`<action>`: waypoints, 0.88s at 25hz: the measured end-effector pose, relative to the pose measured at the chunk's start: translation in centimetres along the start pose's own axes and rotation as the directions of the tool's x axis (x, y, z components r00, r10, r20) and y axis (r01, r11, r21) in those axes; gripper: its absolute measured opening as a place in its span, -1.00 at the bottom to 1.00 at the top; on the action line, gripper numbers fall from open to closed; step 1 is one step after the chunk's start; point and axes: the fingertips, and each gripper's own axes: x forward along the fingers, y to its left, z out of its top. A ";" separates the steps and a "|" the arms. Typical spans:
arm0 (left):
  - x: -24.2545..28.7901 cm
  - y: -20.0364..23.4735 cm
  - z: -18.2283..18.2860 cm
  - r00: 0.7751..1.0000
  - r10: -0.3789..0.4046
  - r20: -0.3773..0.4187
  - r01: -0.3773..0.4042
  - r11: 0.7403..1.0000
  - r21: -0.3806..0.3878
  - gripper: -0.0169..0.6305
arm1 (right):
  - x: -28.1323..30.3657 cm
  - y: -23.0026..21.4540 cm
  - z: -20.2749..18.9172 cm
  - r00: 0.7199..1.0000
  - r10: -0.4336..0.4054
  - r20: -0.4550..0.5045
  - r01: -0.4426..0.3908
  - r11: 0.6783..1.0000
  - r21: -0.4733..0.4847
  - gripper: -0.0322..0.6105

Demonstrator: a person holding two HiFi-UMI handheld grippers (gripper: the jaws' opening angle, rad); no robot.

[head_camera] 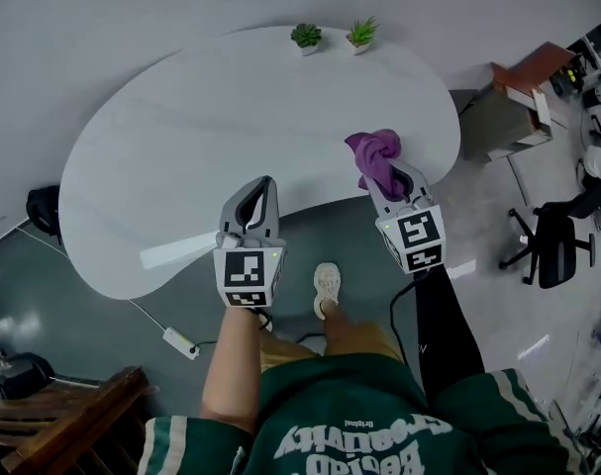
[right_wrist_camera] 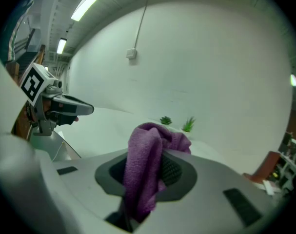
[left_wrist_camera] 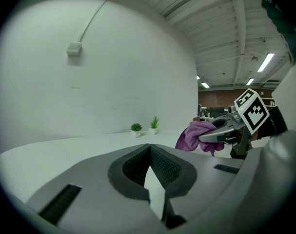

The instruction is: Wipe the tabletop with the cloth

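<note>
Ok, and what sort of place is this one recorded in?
Probably an open-plan office or lab: a white kidney-shaped table with two small potted plants, a black office chair, and ceiling strip lights overhead.

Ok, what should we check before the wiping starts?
1. Purple cloth gripped by the right tongs: ok, shut on it.
2. Left tongs empty: ok, shut on nothing.
3. Cloth touching the tabletop: cannot tell.
4. Wiping path free: ok, only two little plants stand at the far edge.
5. Left tongs clear of the cloth: ok, off to its left.
</note>
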 end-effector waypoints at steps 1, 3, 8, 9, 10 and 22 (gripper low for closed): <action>1.3 -1.7 0.2 1.000 -0.023 0.002 0.023 1.000 0.008 -0.95 | -0.9 -2.2 -0.8 1.000 -0.030 -0.007 0.030 1.000 0.001 -0.60; 3.8 -5.2 0.7 0.998 -0.069 0.002 0.069 0.997 0.031 -0.95 | -2.8 -6.3 -2.3 0.996 -0.085 -0.019 0.085 0.996 0.007 -0.60; 8.2 -12.8 1.2 0.982 -0.190 -0.007 0.190 0.980 0.054 -0.95 | -7.0 -13.3 -7.2 0.981 -0.167 -0.098 0.168 0.986 0.001 -0.60; 8.8 -13.9 1.1 0.980 -0.200 -0.012 0.200 0.978 0.062 -0.95 | -7.6 -14.3 -8.2 0.977 -0.178 -0.117 0.179 0.984 -0.007 -0.60; 9.4 -14.8 0.9 0.979 -0.200 -0.021 0.201 0.977 0.072 -0.95 | -7.9 -15.1 -9.2 0.973 -0.188 -0.135 0.187 0.982 -0.014 -0.60; 11.0 -15.9 -1.8 0.986 -0.133 -0.104 0.148 0.978 0.147 -0.95 | -4.0 -13.4 -16.9 0.969 0.008 -0.248 0.023 0.992 0.124 -0.61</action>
